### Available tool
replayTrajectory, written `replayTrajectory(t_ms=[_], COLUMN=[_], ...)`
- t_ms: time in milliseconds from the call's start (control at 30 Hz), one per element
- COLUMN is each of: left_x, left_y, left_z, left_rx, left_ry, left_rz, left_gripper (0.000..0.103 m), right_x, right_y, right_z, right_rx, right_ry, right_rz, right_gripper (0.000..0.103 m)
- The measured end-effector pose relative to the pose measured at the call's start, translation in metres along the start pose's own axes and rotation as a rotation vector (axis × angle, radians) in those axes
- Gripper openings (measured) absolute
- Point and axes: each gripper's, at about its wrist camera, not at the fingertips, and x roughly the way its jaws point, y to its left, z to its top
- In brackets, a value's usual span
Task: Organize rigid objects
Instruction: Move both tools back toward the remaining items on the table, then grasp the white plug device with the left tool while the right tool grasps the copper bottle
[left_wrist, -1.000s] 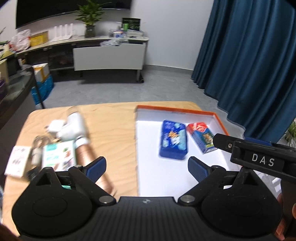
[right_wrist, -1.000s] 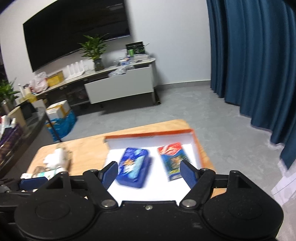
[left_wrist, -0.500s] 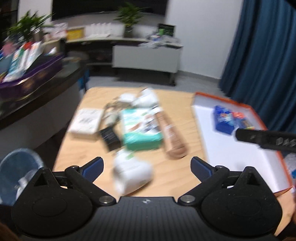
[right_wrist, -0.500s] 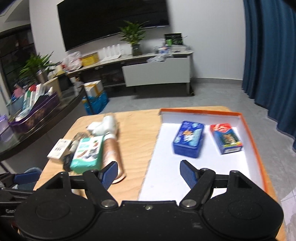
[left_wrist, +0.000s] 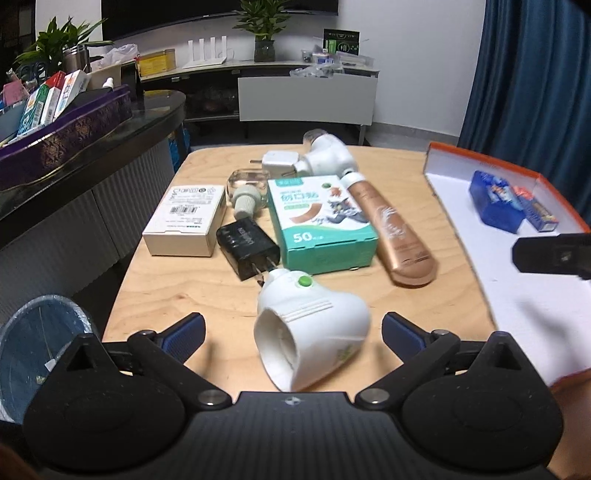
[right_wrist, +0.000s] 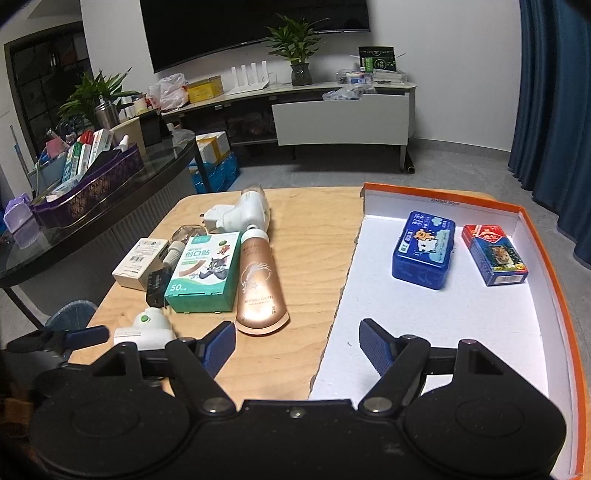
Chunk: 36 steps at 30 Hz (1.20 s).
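Observation:
My left gripper (left_wrist: 291, 330) is open low over the wooden table (left_wrist: 192, 295). A white plug-in device (left_wrist: 310, 325) with a green button lies between its jaws, clear of both pads. Behind it are a black charger (left_wrist: 247, 243), a green plaster box (left_wrist: 321, 218), a bronze tube (left_wrist: 391, 229) and a white carton (left_wrist: 184, 225). My right gripper (right_wrist: 297, 343) is open and holds nothing, above the seam between the table and the orange-rimmed tray (right_wrist: 443, 332). In the tray lie a blue tin (right_wrist: 423, 251) and a red-and-blue card box (right_wrist: 493, 258).
A second white plug device (left_wrist: 325, 158) and a small clear bottle (left_wrist: 247, 188) lie at the far end of the pile. A lined bin (left_wrist: 37, 343) stands on the floor left of the table. A dark glass counter (left_wrist: 92, 147) runs along the left.
The left gripper swung from the tray to the pile on the left and came down, so the white plug-in device now lies between its jaws. The right gripper tilted down over the table.

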Motion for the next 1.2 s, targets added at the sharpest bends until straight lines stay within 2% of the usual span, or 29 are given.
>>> replayTrajectory(t_ms=[67, 100, 133, 367, 467, 567, 633, 667, 833, 867, 900, 933, 1000, 1200], left_x=[0.003, 0.005, 0.005, -0.006, -0.012, -0.016, -0.017, -0.017, -0.011, -0.010, -0.009, -0.008, -0.008, -0.004], left_y=[0.005, 0.007, 0.007, 0.011, 0.013, 0.019, 0.022, 0.022, 0.024, 0.024, 0.023, 0.023, 0.024, 0.021], left_z=[-0.002, -0.002, -0.002, -0.003, 0.000, 0.003, 0.004, 0.005, 0.006, 0.006, 0.006, 0.006, 0.007, 0.008], left_rx=[-0.014, -0.027, -0.033, -0.045, -0.046, -0.069, -0.093, -0.091, -0.103, -0.104, -0.101, -0.099, -0.098, -0.084], left_ry=[-0.011, -0.007, -0.005, -0.009, -0.022, -0.034, -0.036, -0.039, -0.036, -0.036, -0.036, -0.036, -0.039, -0.039], left_rz=[-0.020, -0.044, -0.052, -0.092, -0.110, -0.130, -0.150, -0.152, -0.172, -0.172, -0.175, -0.174, -0.174, -0.184], left_gripper=[0.087, 0.070, 0.067, 0.067, 0.067, 0.067, 0.067, 0.067, 0.067, 0.067, 0.067, 0.067, 0.067, 0.067], right_x=[0.007, 0.012, 0.017, 0.067, 0.091, 0.115, 0.127, 0.133, 0.152, 0.157, 0.160, 0.159, 0.155, 0.150], right_y=[0.001, 0.001, 0.002, 0.010, 0.009, 0.011, 0.011, 0.011, 0.021, 0.023, 0.024, 0.025, 0.024, 0.017], right_z=[0.002, 0.003, 0.005, 0.029, 0.043, 0.052, 0.057, 0.059, 0.066, 0.066, 0.064, 0.062, 0.057, 0.051], right_rx=[-0.006, -0.011, -0.019, -0.073, -0.068, -0.122, -0.124, -0.128, -0.172, -0.174, -0.174, -0.184, -0.203, -0.190], right_ry=[0.013, 0.018, 0.020, 0.053, 0.070, 0.103, 0.124, 0.131, 0.145, 0.151, 0.154, 0.137, 0.115, 0.096], right_rz=[0.017, 0.023, 0.026, 0.039, 0.074, 0.080, 0.116, 0.136, 0.130, 0.132, 0.144, 0.138, 0.100, 0.059], right_gripper=[0.087, 0.087, 0.087, 0.087, 0.087, 0.085, 0.074, 0.074, 0.071, 0.068, 0.055, 0.048, 0.048, 0.048])
